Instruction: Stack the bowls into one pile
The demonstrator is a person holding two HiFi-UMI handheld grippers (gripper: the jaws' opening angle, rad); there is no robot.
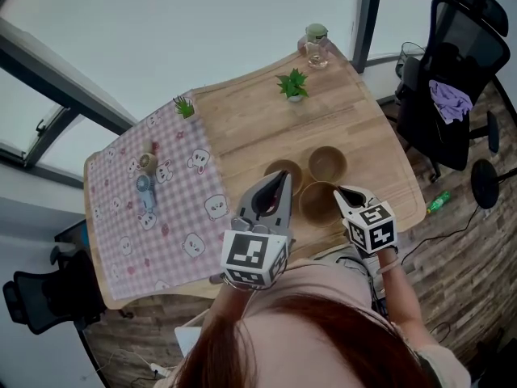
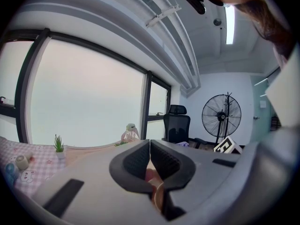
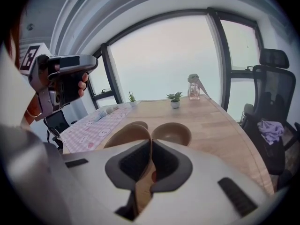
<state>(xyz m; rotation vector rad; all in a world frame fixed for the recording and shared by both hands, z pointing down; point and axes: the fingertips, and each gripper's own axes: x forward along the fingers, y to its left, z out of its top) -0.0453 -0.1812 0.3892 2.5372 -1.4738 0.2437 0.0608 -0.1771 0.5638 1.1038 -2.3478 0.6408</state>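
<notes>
Three tan bowls sit on the wooden table. My right gripper is shut on the rim of the nearest bowl, which is tilted. A second bowl rests just beyond it, to the right. The third bowl is farther left, partly hidden by my left gripper. That gripper hangs in the air above it, pads together, gripping nothing. It also shows at the left of the right gripper view, held by a hand.
A pink checked cloth covers the table's left part and carries small items. Two small potted plants and a glass bottle stand at the far edge. An office chair stands to the right of the table.
</notes>
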